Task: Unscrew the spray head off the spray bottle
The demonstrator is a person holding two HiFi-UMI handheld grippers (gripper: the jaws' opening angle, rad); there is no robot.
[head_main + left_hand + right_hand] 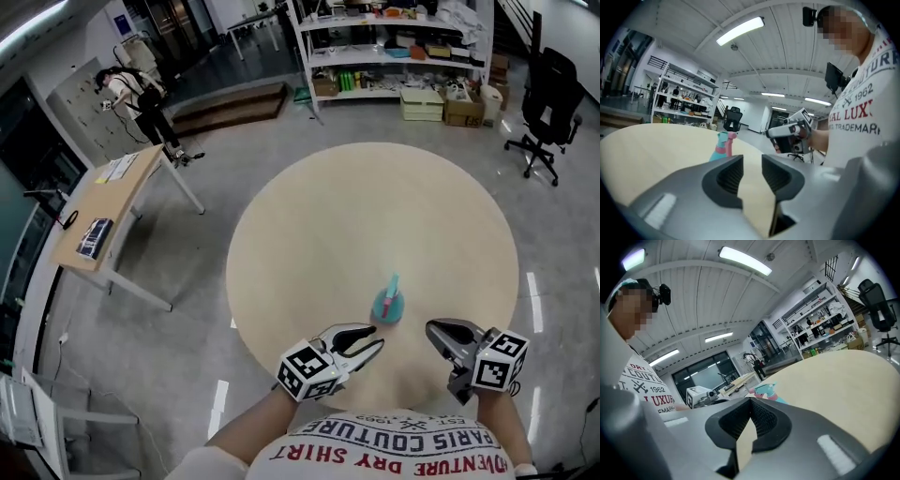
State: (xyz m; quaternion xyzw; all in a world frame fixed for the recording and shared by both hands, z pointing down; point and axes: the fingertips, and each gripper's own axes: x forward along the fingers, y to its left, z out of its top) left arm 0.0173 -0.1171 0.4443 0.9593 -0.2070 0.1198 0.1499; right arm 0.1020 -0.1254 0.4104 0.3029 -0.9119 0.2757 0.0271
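With the left tool (373, 347) slightly parted and empty and the right tool (433, 329) closed on nothing, the teal spray bottle (387, 302), standing just ahead between them, could topple if nudged.

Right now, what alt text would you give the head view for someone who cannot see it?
A teal spray bottle with a pink spray head stands untouched on the person's side of a round beige table. The left gripper, slightly open and empty, and the right gripper, shut, hover either side of it. Shelves and an office chair stand beyond.
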